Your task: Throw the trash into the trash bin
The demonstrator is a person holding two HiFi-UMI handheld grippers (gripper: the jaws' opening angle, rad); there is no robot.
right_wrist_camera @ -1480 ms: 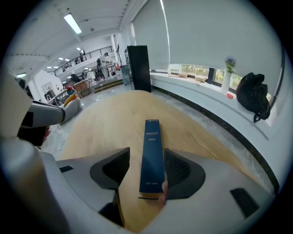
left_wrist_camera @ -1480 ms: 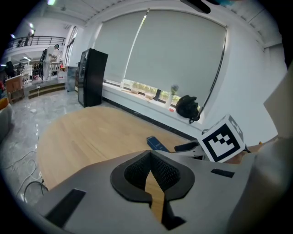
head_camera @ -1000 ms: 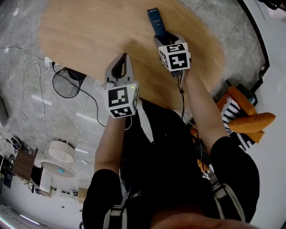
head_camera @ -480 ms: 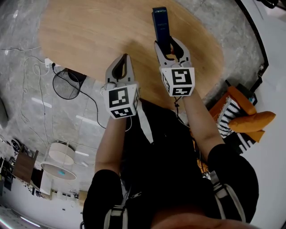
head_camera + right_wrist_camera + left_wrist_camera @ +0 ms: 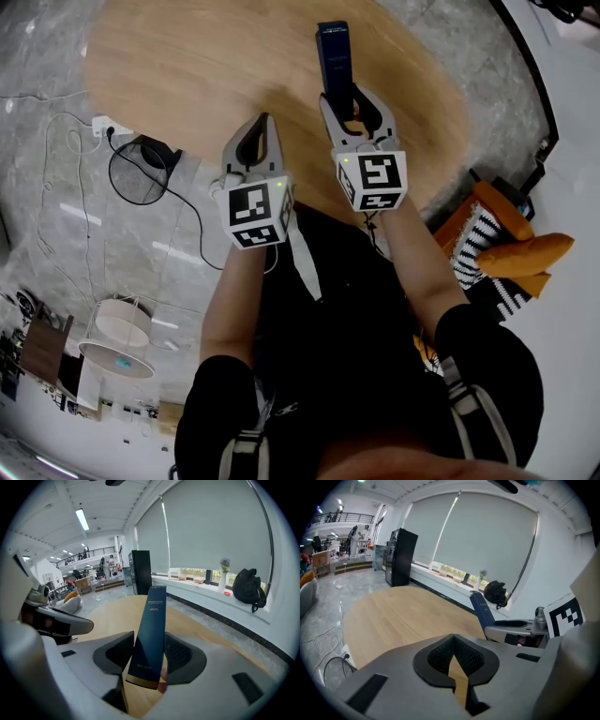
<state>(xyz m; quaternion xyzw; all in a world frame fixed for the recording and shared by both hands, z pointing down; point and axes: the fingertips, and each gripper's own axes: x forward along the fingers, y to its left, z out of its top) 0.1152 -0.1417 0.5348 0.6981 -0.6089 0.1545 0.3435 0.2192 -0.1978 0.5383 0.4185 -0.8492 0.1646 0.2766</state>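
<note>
Clamping blue box [image 5: 151,620] | right gripper [image 5: 349,98] over table [image 5: 187,66] | left gripper [image 5: 257,131] closed at edge

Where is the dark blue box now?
In the head view, the dark blue box is clamped in the right gripper over the wooden table, right of the left gripper.
</note>
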